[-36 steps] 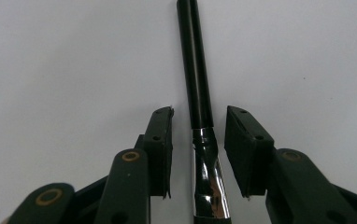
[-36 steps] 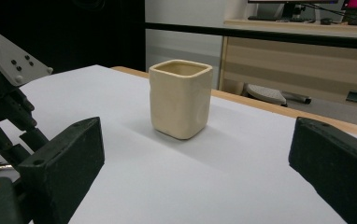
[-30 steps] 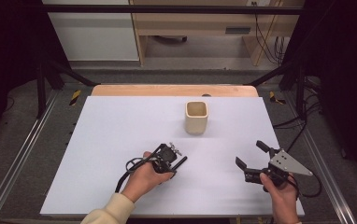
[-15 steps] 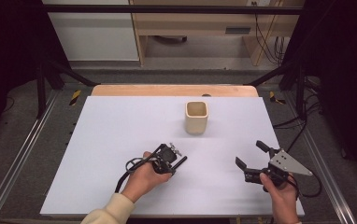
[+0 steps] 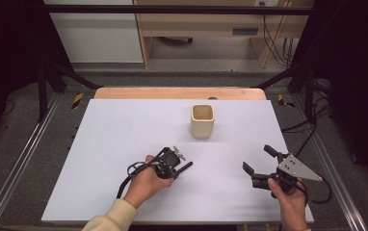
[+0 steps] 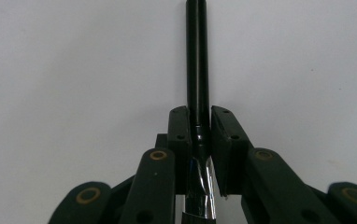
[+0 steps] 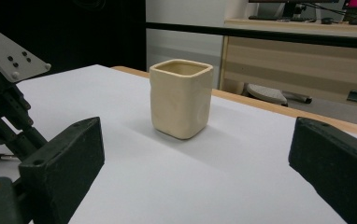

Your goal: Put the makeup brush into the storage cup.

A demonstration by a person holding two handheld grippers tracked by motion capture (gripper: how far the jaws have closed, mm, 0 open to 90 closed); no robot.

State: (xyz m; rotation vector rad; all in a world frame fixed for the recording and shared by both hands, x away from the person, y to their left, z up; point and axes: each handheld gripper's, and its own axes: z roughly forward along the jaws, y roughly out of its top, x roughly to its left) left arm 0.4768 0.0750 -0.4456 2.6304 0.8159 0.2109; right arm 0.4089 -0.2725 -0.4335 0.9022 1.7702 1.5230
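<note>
White table (image 5: 124,144) spread wide under both hands, bare sheet running right out past the fingertips on either side, and up beyond them, well clear of both tools, sits the cream cup (image 5: 203,121), upright, squarish, soft dented walls, mouth open to the ceiling; from the right gripper view that cup (image 7: 182,98) stands ahead of the spread fingers, framed in the gap between them but far out of their reach, with nothing at all between the pads. Right gripper (image 5: 259,161) now, low over the table near the person's right edge, grey three-cornered plate on top, jaws flung wide apart and holding nothing. Over to the left gripper (image 5: 181,166), tilted low with the hand wrapped round its body and the cable looping back behind, and its jaws have just been closing, now clamped tight on the black pen (image 6: 198,65): in the left gripper view the two pads press on the barrel from either side, the pen running straight out beyond the fingertips over the white sheet, its glossy lower end (image 6: 200,186) tucked back between the fingers toward the hand. From above the pen shows as a thin dark stick (image 5: 186,167) poking out of the tips toward the right, close to the table; whether it touches the surface I can't tell
</note>
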